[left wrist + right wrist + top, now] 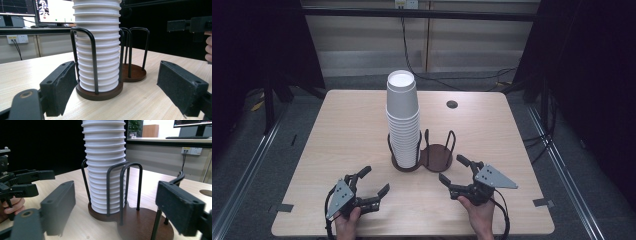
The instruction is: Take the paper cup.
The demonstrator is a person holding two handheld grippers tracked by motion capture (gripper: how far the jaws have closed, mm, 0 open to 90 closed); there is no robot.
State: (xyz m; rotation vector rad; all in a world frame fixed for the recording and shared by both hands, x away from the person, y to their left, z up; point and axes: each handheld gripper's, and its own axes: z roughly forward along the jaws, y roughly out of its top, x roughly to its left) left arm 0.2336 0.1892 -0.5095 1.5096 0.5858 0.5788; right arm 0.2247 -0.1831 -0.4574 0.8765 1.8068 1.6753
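Observation:
A tall stack of white paper cups (402, 117) stands upside down in the left bay of a dark brown two-bay wire holder (422, 159). The right bay (437, 156) has nothing in it. My left gripper (377, 180) sits open on the table near the front, left of the holder. My right gripper (451, 168) is open too, just right of the holder's front. In the left gripper view the cup stack (98, 50) rises between my open pads (62, 85). The right gripper view has the stack (105, 165) and the bare bay (147, 227) close ahead.
A round dark grommet (452, 104) is set in the light wooden table (352, 125) behind the holder. Cables run over the floor beyond the far edge. A lit monitor (53, 11) stands in the background. The left gripper (25, 182) shows at the left of the right gripper view.

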